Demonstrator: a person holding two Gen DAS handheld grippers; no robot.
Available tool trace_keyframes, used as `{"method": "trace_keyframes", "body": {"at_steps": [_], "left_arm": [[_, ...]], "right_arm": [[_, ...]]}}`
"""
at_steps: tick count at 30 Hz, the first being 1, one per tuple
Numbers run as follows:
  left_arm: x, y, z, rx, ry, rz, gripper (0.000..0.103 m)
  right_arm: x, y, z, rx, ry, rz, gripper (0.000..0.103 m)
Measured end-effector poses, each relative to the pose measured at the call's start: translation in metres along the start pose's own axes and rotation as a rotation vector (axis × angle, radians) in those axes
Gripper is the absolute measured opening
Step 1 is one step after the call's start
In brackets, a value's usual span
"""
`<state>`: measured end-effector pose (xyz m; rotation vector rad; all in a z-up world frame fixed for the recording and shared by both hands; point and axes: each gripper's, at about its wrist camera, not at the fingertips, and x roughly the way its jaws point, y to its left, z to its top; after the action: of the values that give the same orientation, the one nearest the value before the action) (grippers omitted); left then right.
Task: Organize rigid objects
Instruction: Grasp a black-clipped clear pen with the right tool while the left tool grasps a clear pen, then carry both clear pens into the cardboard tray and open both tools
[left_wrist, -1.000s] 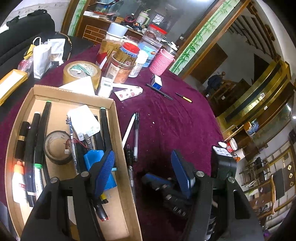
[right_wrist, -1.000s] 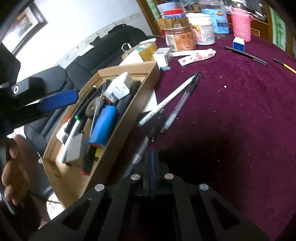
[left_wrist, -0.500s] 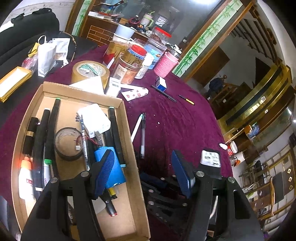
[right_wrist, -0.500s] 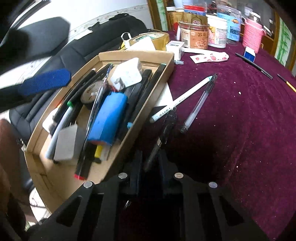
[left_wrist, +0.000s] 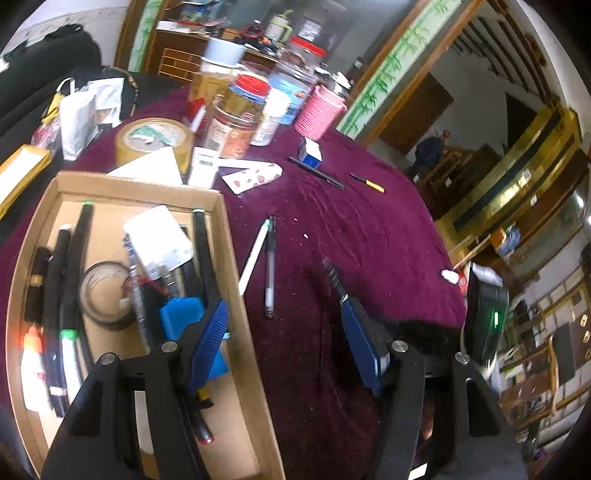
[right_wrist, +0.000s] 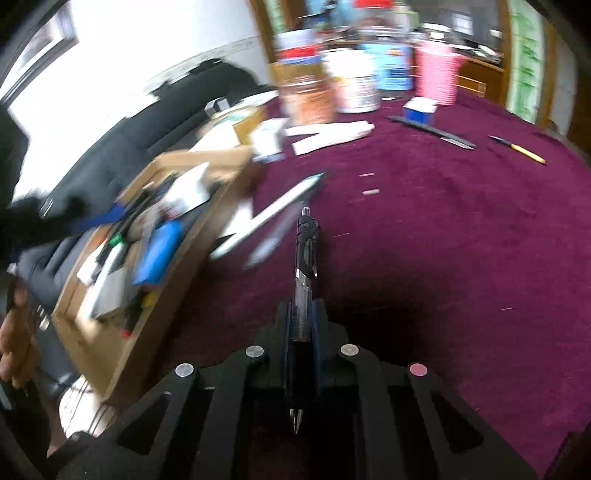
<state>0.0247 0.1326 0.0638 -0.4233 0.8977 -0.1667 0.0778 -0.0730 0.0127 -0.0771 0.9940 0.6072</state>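
My right gripper (right_wrist: 301, 314) is shut on a black clear-barrelled pen (right_wrist: 306, 254) and holds it lifted above the purple cloth, cap end forward. My left gripper (left_wrist: 286, 332) is open and empty, hovering over the right edge of the cardboard box (left_wrist: 236, 258), which holds markers, a tape roll and a blue block. A white pen (left_wrist: 253, 258) and a clear pen (left_wrist: 270, 266) lie side by side on the cloth just right of the box. A black pen (left_wrist: 317, 173) and a yellow pen (left_wrist: 367, 183) lie farther back.
Jars, a pink cup (left_wrist: 319, 112) and a brown tape roll (left_wrist: 153, 138) crowd the back of the round table. A small blue box (left_wrist: 310, 155) and a strawberry tube (left_wrist: 253, 177) lie behind the box. The table edge drops off at right (left_wrist: 443, 295).
The right gripper has lifted the black pen off the cloth and away from the two other pens, swinging fast. The left gripper has shifted slightly and stays open.
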Motion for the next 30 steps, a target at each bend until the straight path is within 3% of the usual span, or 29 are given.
{"method": "trace_keyframes", "body": {"at_steps": [3,8,15,22,26,30], "left_arm": [[0.018,-0.016,0.006,0.056,0.035,0.037,0.063],[0.060,-0.037,0.020,0.118,0.135,0.016,0.062],[0.117,-0.037,0.044,0.133,0.253,0.078,0.062],[0.138,-0.025,0.050,0.111,0.297,0.097,0.062],[0.149,-0.020,0.053,0.098,0.326,0.105,0.048],[0.157,-0.022,0.055,0.133,0.321,0.174,0.044]], "right_arm": [[0.003,-0.031,0.010,0.051,-0.015,-0.053,0.009],[0.013,-0.066,0.014,0.134,-0.049,-0.024,0.009],[0.018,-0.079,0.008,0.188,-0.059,0.000,0.009],[0.021,-0.076,0.006,0.187,-0.048,0.007,0.009],[0.023,-0.074,0.006,0.182,-0.040,0.005,0.009],[0.024,-0.074,0.006,0.182,-0.042,0.004,0.009]]}}
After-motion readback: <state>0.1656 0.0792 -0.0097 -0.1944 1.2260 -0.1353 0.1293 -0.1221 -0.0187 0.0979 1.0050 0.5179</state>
